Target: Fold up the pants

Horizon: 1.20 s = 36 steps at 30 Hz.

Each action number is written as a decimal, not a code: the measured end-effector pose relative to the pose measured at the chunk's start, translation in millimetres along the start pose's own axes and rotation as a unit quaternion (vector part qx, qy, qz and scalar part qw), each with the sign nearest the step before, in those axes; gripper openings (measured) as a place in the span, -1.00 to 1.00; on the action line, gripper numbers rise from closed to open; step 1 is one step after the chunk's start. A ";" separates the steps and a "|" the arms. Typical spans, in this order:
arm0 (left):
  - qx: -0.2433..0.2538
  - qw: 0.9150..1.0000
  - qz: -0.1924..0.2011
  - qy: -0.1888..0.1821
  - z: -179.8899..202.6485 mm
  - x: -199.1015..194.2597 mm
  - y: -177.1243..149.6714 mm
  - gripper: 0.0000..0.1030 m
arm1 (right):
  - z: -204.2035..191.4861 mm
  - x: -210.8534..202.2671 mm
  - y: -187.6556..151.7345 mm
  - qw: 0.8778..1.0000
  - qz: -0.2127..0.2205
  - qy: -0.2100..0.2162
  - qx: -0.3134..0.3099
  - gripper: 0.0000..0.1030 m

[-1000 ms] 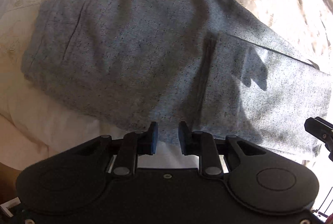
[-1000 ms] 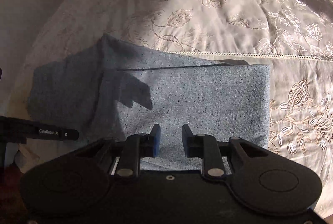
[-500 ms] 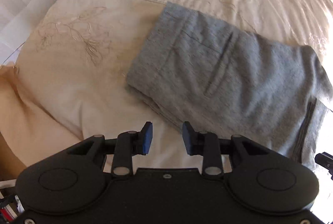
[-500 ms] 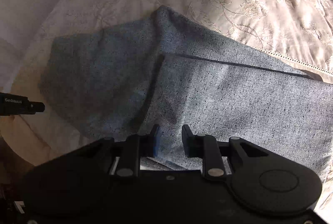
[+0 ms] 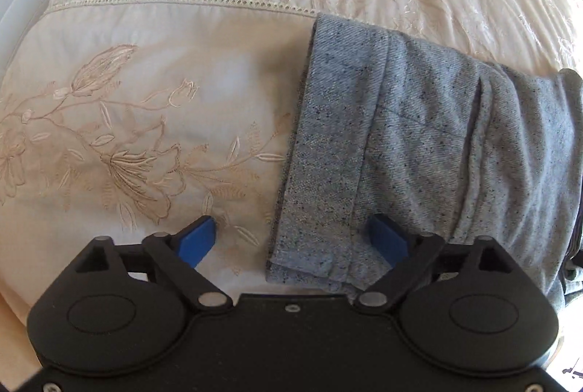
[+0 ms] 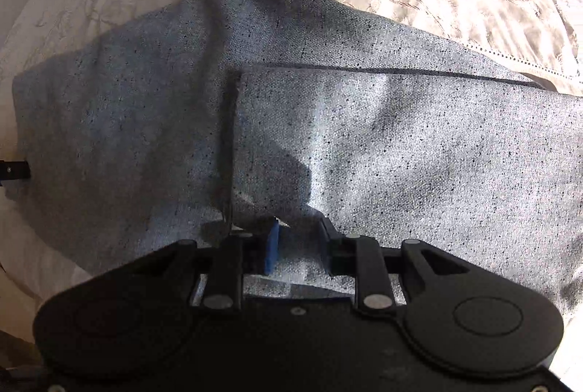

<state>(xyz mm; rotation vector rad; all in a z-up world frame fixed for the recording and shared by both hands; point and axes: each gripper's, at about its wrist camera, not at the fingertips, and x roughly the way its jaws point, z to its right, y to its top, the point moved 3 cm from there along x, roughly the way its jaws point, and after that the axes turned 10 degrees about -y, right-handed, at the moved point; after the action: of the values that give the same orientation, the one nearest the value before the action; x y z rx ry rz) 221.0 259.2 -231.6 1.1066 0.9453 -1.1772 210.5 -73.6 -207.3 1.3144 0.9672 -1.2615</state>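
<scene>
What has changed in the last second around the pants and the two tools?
The left tool has moved to the waistband end of the grey pants, and its jaws have just been opening; they now straddle the waistband corner without pinching it. The right tool has come closer to the folded leg's edge, its narrow gap unchanged. The pants stay folded on the embroidered bedspread.

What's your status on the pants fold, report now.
Left claw just opened wide, straddling the waistband corner of the pants. Right claw narrow, above the folded leg, grip unclear. Bedspread around the pants shows nothing in the way.
</scene>
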 end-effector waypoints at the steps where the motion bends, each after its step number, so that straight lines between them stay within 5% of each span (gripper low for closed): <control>1: -0.012 1.000 -0.001 -0.014 -6.8 2.4 -1.3 0.99 | -0.9 0.1 -0.1 1.000 0.000 -0.002 0.001 -0.49; 5: -0.054 0.996 -0.007 -0.073 -25.1 6.4 -10.5 1.00 | -9.7 3.9 0.1 1.000 0.002 -0.011 0.006 -0.48; 13: -0.060 0.990 -0.012 -0.130 -16.3 16.0 0.8 0.87 | -18.5 8.6 -2.1 1.000 0.005 -0.026 0.015 -0.47; 15: -0.038 0.987 -0.011 -0.159 -9.6 9.7 2.7 0.11 | -19.4 7.4 -3.5 0.999 0.005 -0.029 0.015 -0.47; 16: -0.038 0.986 -0.013 -0.163 -9.4 5.5 1.6 0.06 | -19.8 6.6 -4.0 0.999 0.005 -0.029 0.016 -0.47; 18: -0.035 0.985 -0.008 -0.169 -9.3 -4.5 1.3 -0.45 | -20.2 4.4 -5.0 0.999 0.005 -0.030 0.018 -0.47; 21: -0.040 0.983 0.010 -0.179 -10.4 -24.1 1.1 -0.61 | -19.0 -1.5 -7.8 0.999 0.009 -0.028 0.019 -0.47; 30: 0.017 0.986 0.080 -0.144 32.6 -84.1 5.4 -0.72 | -8.4 -46.3 -20.1 0.995 0.079 -0.007 0.057 -0.47; 36: 0.030 0.981 0.125 -0.145 71.5 -126.0 4.4 -0.73 | -13.7 -13.9 -40.3 0.999 0.048 -0.002 0.011 -0.44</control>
<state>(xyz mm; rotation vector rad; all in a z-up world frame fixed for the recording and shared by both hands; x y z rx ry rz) 205.6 216.5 -94.0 1.0325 0.5326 -1.1270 171.5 -52.7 -200.3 1.3589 0.8798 -1.2046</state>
